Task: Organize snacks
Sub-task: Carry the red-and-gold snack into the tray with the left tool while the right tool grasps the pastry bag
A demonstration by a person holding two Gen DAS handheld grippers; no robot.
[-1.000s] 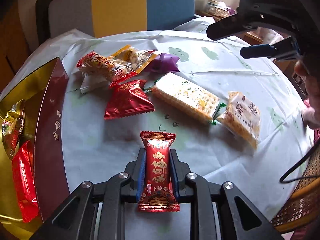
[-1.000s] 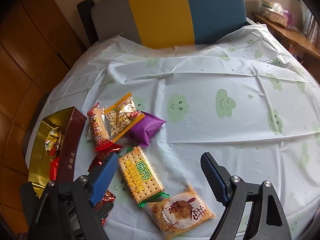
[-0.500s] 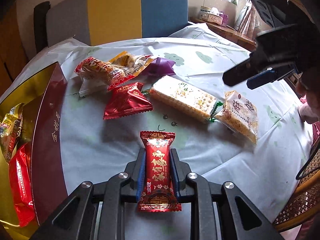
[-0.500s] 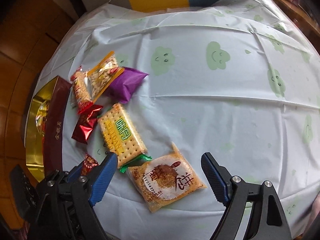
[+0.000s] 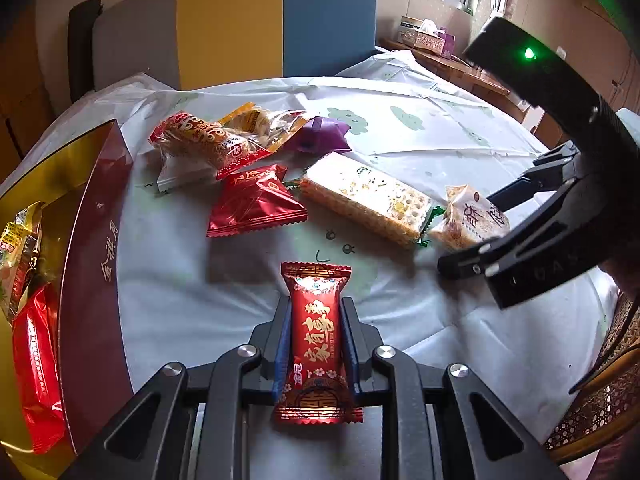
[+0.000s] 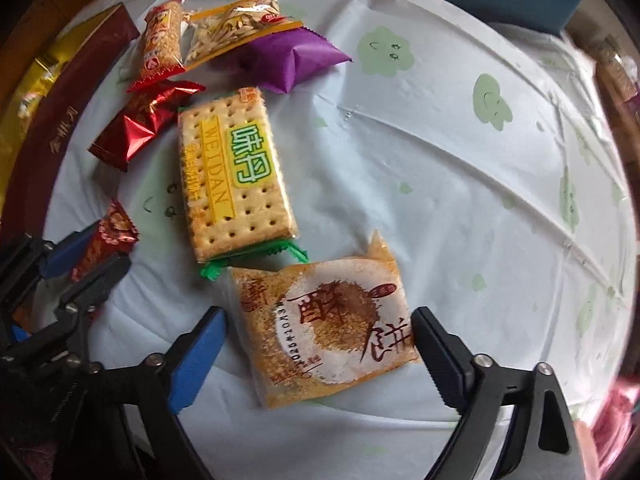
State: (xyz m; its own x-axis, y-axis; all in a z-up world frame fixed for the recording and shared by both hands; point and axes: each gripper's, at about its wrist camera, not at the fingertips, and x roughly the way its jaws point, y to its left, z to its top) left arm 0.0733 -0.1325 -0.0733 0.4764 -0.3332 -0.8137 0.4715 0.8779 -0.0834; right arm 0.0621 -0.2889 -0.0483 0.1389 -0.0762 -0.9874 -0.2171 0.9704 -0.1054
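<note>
Left gripper [image 5: 316,334] fingers: narrow, clamped on the red candy packet [image 5: 316,344], one blue pad on each long side; the packet's crimped top end pokes out past the fingertips, above the tabletop [image 5: 180,280].
Right gripper [image 6: 316,354] fingers: wide, pointing down, and just been closing in; the brown pastry packet [image 6: 324,328] lies flat between them. The right finger tip sits at the packet's right edge, whether touching I cannot tell; the blue left pad [image 6: 196,360] stands just clear of its left edge.
Brown pastry packet: on the tabletop, its upper left corner just beside the green crimped end of the cracker packet [image 6: 234,172].
Cracker packet: landmark, mid tabletop, long axis running up and down in the right wrist view.
Shiny red packet [image 6: 140,124]: just left of the cracker packet's far end.
Purple packet [image 6: 288,56]: just beyond the cracker packet's far end.
Orange roll packet [image 6: 162,40] and seed packet [image 6: 232,24]: farther beyond, overlapping, next to the purple one.
Gold-lined box [image 5: 92,248]: well left of the cracker packet, at the tabletop's edge, with red packets inside.
</note>
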